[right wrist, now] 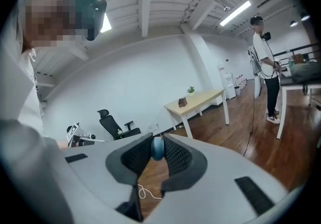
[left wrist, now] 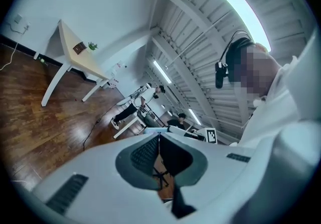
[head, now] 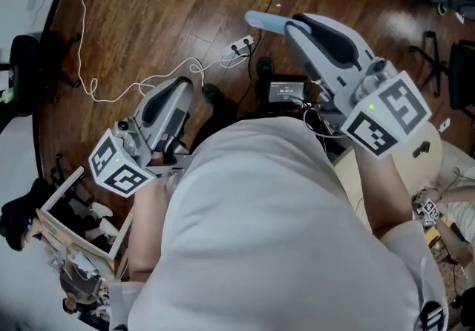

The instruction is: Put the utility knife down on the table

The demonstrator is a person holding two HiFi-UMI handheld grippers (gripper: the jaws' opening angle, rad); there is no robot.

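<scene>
The utility knife [head: 262,22] is pale blue and sticks out to the left from the tips of my right gripper [head: 295,26], held high above the wooden floor in the head view. In the right gripper view its rounded blue end [right wrist: 157,149] sits pinched between the dark ribbed pads, so my right gripper [right wrist: 157,141] is shut on it. My left gripper [head: 182,86] hangs lower at the left beside my white shirt. Its jaws meet with nothing between them in the left gripper view, so my left gripper [left wrist: 159,139] is shut.
A white cable [head: 141,84] and a power strip [head: 241,45] lie on the floor below, with a black device [head: 286,90] by my body. A crate of odds and ends [head: 74,225] stands lower left. A pale wooden table [right wrist: 200,99], an office chair [right wrist: 113,125] and a standing person [right wrist: 266,52] are farther off.
</scene>
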